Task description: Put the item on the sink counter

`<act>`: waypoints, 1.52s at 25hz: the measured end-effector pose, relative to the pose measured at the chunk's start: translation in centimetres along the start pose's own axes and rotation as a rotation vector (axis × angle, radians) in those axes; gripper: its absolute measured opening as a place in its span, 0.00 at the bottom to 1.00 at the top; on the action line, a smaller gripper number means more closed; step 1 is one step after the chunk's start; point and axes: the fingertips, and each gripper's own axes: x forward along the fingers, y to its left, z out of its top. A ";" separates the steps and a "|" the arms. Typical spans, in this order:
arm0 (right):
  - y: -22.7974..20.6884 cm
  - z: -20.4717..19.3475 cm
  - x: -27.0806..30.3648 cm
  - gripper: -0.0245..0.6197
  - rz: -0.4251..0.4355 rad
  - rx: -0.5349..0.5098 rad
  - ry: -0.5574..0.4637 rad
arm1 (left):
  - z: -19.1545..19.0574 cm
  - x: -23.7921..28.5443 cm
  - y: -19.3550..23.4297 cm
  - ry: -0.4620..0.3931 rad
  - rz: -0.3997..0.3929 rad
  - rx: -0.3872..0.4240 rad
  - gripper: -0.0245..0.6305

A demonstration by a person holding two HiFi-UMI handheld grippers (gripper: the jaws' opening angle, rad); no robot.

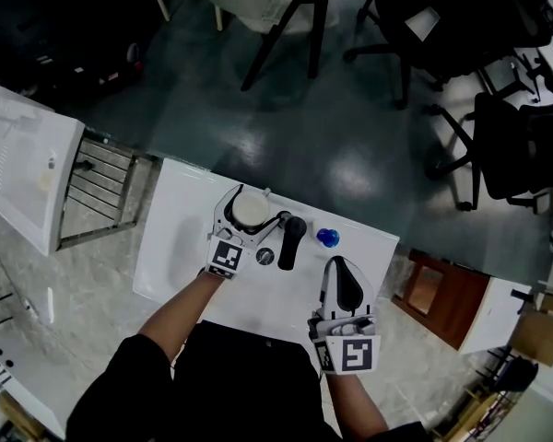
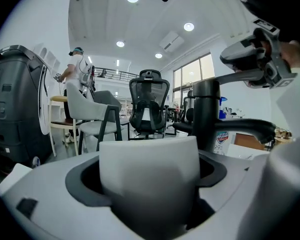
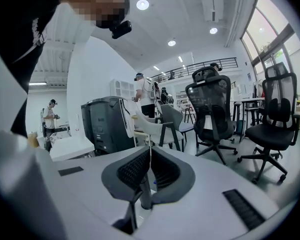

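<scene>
A white round cup (image 1: 251, 211) sits between the jaws of my left gripper (image 1: 255, 203), just over the back edge of the white sink counter (image 1: 369, 247). In the left gripper view the cup (image 2: 149, 176) fills the gap and both jaws press on its sides. The black faucet (image 1: 290, 239) stands directly right of it. My right gripper (image 1: 343, 274) hovers over the counter's right part, its ribbed pads (image 3: 140, 170) closed together on nothing.
A small blue-capped bottle (image 1: 327, 238) stands right of the faucet (image 2: 206, 116). The sink basin (image 1: 180, 247) lies to the left. Chairs (image 1: 276, 7) and office chairs (image 1: 516, 145) stand on the floor beyond. Another white basin unit (image 1: 23, 168) is at far left.
</scene>
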 end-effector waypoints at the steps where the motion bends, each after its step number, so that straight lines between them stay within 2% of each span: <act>1: -0.2 0.1 -0.1 0.09 -0.004 0.000 -0.007 | 0.0 -0.1 -0.1 -0.001 -0.005 0.004 0.74; 8: -0.3 -0.6 -0.7 0.09 -0.023 0.027 0.012 | -2.1 -0.9 -0.1 0.069 0.011 0.049 0.74; 15: 0.2 -0.5 -0.9 0.09 -0.006 0.043 -0.004 | -2.2 -0.7 0.0 0.079 0.024 0.049 0.74; 18: 0.3 0.0 -1.0 0.09 0.001 0.047 -0.023 | -1.5 -1.0 0.0 0.057 0.037 0.056 0.74; 22: 0.0 -0.3 -1.4 0.09 -0.013 0.039 -0.011 | -0.7 -1.4 0.0 0.034 0.025 0.041 0.74; 32: 1.5 -0.4 -2.6 0.09 -0.014 0.012 -0.008 | -0.5 -3.8 -0.4 0.060 0.029 0.027 0.74; 38: 3.4 -0.2 -3.9 0.09 -0.016 0.001 -0.037 | 0.4 -6.9 -0.5 0.037 0.037 -0.038 0.74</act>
